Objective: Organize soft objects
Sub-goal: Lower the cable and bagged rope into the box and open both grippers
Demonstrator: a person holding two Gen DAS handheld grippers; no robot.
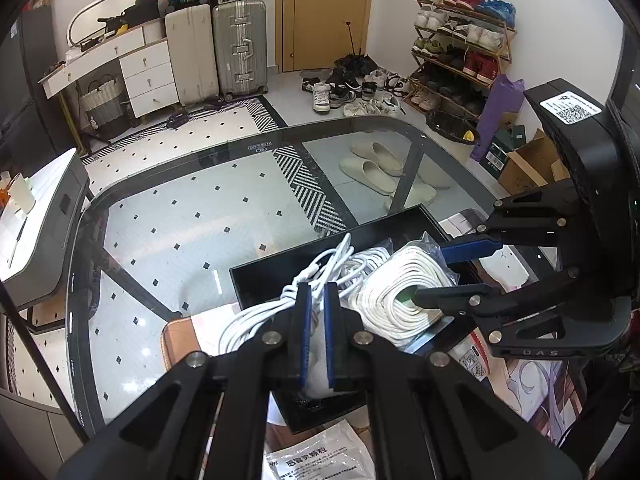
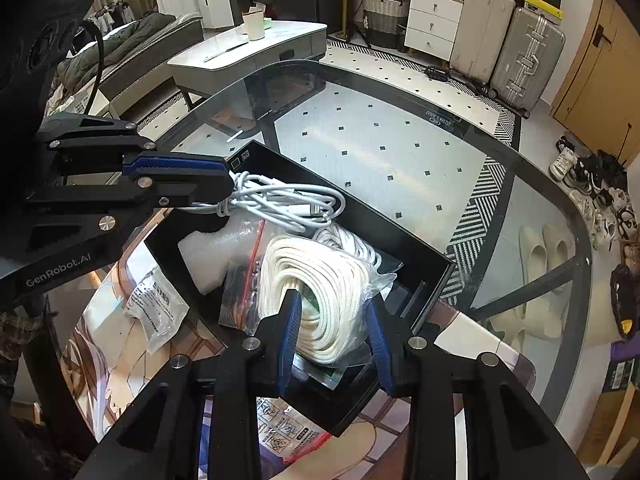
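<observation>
A black tray (image 2: 256,152) is seen on the near part of a glass table (image 2: 400,120), and most of the soft things are already gathered in it. The left gripper (image 1: 316,292) is clamped fully shut on a bundle of white cable (image 2: 288,204), which is held above the tray's far side; some of its loops hang over the contents, and it cannot be told whether they touch them. The right gripper (image 2: 332,312) is lowered over a bagged coil of white rope (image 2: 320,280) that lies inside the tray. Its jaws are set partly apart on either side of the coil; the pads are close to the plastic, but whether they press on it cannot be told. Inside the tray, a piece of white foam (image 2: 208,252) and a small zip bag (image 2: 244,280) are also seen beside the coil.

The task is judged to be well advanced: 3 items are settled in the tray, and the cable appears to be the 4th, not yet released. What is left, as far as can be seen, is the lowering and release of the cable, perhaps some tidying of the rope coil, and 2 flat printed packets (image 2: 156,312) lying outside the tray on the patterned mat (image 2: 120,360), which may also need to be put in.
</observation>
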